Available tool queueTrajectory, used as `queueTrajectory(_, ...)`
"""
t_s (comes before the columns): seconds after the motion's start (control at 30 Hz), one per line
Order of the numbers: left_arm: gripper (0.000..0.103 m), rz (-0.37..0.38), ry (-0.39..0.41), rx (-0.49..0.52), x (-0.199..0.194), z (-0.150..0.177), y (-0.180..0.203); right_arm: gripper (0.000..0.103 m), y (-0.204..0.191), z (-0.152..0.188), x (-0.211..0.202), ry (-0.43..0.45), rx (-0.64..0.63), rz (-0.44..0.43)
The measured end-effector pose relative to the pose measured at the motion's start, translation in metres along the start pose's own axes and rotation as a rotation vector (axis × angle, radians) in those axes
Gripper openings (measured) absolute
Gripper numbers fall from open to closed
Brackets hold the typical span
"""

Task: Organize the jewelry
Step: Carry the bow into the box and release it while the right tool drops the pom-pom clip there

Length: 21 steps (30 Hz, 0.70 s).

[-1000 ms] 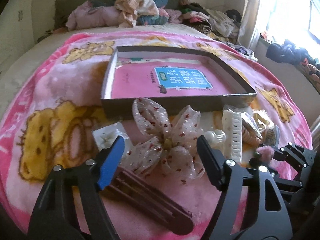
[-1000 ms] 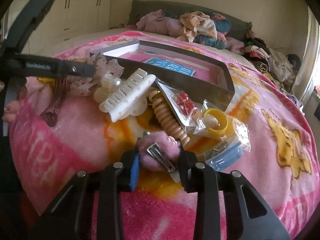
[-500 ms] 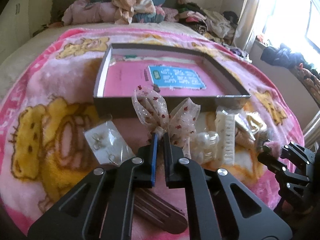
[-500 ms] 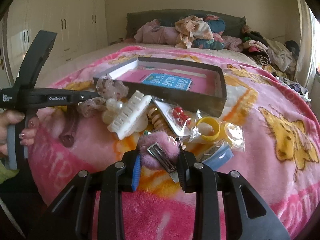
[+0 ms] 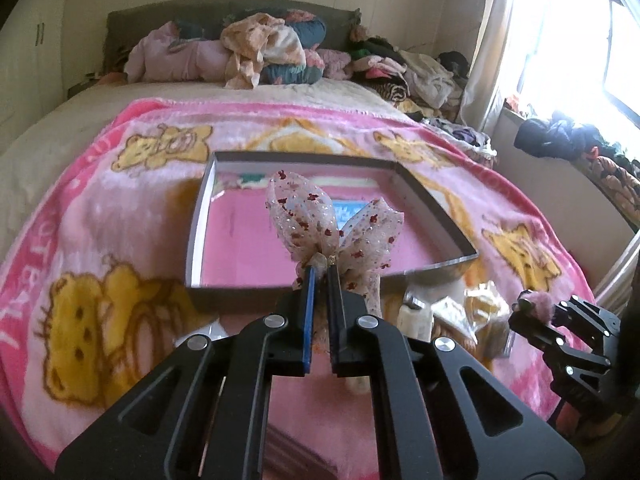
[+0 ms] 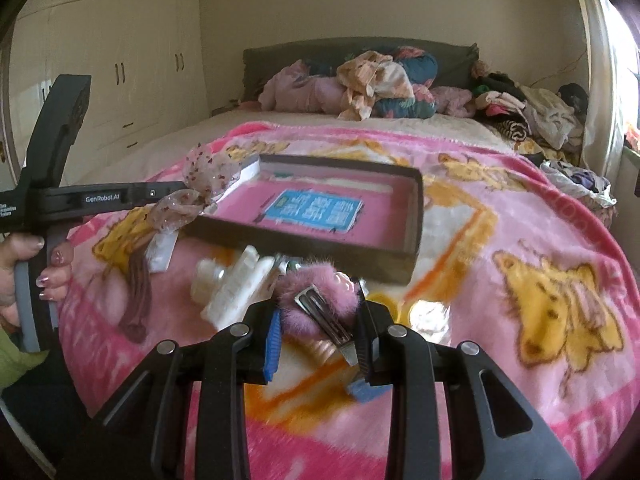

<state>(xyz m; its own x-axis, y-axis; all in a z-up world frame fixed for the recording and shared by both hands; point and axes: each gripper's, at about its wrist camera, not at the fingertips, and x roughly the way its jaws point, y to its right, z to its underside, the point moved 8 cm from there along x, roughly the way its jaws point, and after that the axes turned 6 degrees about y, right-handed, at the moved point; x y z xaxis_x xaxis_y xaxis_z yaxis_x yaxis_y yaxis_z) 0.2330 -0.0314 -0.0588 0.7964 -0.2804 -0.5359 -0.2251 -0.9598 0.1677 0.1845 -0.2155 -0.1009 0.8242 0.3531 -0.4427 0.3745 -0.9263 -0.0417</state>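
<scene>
nearest the right wrist camera, the right gripper (image 6: pixel 318 330) pinches a fuzzy pink hair clip (image 6: pixel 320 294) between its fingers, the metal snap lying across the fluff, lifted clear of the pink blanket (image 6: pixel 520 220). just beyond it lie a white claw clip (image 6: pixel 236 284), blurred, and a brown clip (image 6: pixel 138 296) near the blanket's left edge. the left gripper (image 5: pixel 322 270) has its fingers pressed together on the knot of a sheer spotted bow (image 5: pixel 332 224), which stands up in the air before the near wall of the dark shallow box (image 5: pixel 240 296). from the right view the bow hangs at the box's near left corner, above the rim. a hand (image 6: pixel 28 276) grips the left tool's handle at the far left. the box floor is pink with a blue label (image 6: pixel 312 210) and looks otherwise bare, with open room inside all four walls. past the box the blanket runs free to its far edge, then plain bed, then heaped clothes (image 6: pixel 372 84) against the headboard.
</scene>
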Motion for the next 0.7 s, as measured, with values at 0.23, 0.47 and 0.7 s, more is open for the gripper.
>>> queueTrajectory(0.23,0.001,-0.004,0.024,-0.006,0.016,-0.019,0.003,0.029,0.017,-0.022,0.012,0.009,0.003,0.031)
queueTrajectory(0.47,0.001,-0.026,0.024,0.01,0.037,-0.03,0.001,0.029,0.03,-0.034,0.035,-0.007,-0.001,0.046)
queueTrajectory(0.7,0.001,-0.045,0.01,0.025,0.056,-0.032,-0.002,0.029,0.034,-0.044,0.055,-0.007,-0.011,0.049)
